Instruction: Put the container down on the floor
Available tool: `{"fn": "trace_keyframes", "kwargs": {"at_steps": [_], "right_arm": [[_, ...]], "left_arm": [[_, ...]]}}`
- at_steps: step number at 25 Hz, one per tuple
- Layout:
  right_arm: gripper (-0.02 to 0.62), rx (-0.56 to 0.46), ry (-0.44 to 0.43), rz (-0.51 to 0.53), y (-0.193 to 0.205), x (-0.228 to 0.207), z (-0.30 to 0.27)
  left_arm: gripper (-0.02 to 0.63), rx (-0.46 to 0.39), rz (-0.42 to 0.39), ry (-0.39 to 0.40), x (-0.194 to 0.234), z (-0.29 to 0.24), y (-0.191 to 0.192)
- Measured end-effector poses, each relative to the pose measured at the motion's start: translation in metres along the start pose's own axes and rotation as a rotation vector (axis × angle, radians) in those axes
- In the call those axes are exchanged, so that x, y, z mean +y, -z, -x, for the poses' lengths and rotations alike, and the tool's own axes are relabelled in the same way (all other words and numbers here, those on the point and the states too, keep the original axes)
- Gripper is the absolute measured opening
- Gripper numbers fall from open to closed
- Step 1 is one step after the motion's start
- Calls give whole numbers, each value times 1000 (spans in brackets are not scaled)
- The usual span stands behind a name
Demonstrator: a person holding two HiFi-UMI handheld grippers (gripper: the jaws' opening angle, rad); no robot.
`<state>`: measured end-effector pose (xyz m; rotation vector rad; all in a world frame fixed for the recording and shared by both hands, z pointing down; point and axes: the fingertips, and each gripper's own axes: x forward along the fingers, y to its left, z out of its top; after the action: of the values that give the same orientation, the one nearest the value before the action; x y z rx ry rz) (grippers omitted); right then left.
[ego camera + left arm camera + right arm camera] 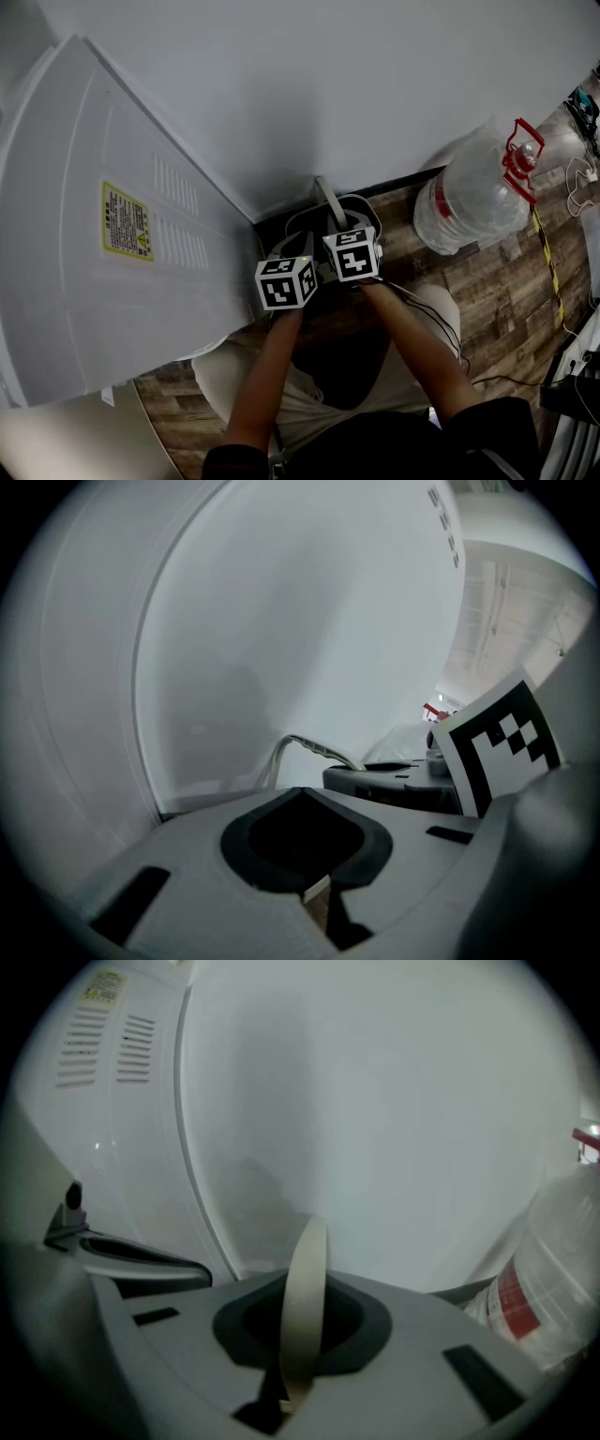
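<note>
Head view showed the dark container (pixel 302 225) low against the wall (pixel 375 84), over the wood floor (pixel 497 300) and largely hidden behind both marker cubes; whether it touched the floor could not be told. A pale handle (pixel 327 199) arched up from it. The right gripper (pixel 298 1335) was clamped on that handle, the strip standing upright between its jaws. The left gripper (pixel 307 874), just beside it, had its jaws together, with a pale sliver showing at their seam. A white appliance (pixel 103 234) stood to the left and a water bottle (pixel 469 202) to the right.
</note>
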<state>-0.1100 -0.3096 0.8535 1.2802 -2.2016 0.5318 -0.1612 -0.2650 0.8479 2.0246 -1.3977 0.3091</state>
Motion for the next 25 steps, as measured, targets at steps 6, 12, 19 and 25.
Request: {"fn": "trace_keyframes", "kwargs": {"at_steps": [6, 12, 19, 25], "right_arm": [[32, 1, -4, -2, 7, -3, 6], [32, 15, 15, -12, 20, -22, 10], [32, 25, 29, -18, 31, -34, 18], [32, 34, 55, -34, 44, -51, 22]], "left_arm": [[14, 5, -3, -2, -2, -2, 2], [14, 19, -16, 12, -15, -8, 6], [14, 28, -39, 36, -33, -19, 9], [14, 49, -50, 43, -42, -26, 16]]}}
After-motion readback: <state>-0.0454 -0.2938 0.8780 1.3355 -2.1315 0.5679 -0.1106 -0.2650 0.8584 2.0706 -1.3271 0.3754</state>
